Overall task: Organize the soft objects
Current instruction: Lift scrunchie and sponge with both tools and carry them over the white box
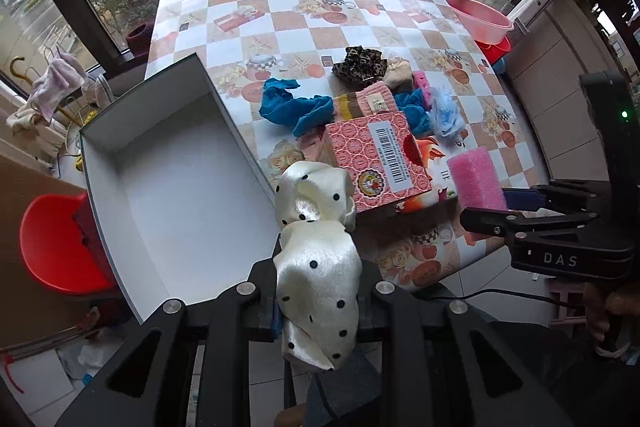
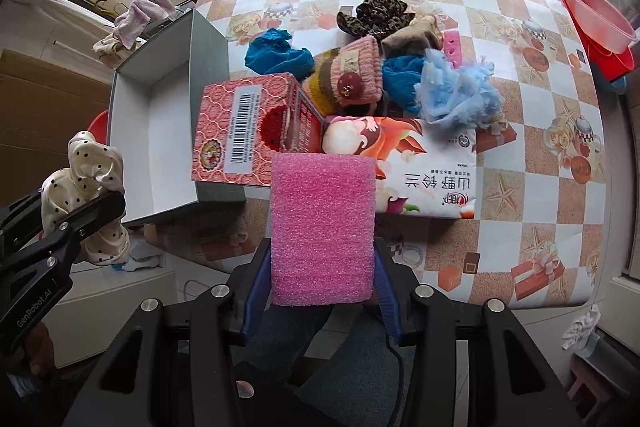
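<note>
My left gripper (image 1: 318, 291) is shut on a cream polka-dot scrunchie (image 1: 316, 267), held off the table's front edge beside an open white box (image 1: 180, 187). It also shows in the right wrist view (image 2: 86, 195). My right gripper (image 2: 322, 267) is shut on a pink foam block (image 2: 323, 227), held above the table's front edge; the block shows in the left wrist view (image 1: 476, 183). A pile of soft things lies mid-table: blue cloth (image 2: 278, 53), leopard scrunchie (image 2: 374, 15), pink knit hat (image 2: 356, 75), light blue fluffy piece (image 2: 456, 95).
A red patterned carton (image 2: 240, 131) and a white tissue pack (image 2: 424, 171) lie in front of the pile. The box (image 2: 160, 131) juts over the table's left front edge. Pink and red basins (image 2: 596, 23) sit off the table's right side. A red chair (image 1: 52, 239) is at left.
</note>
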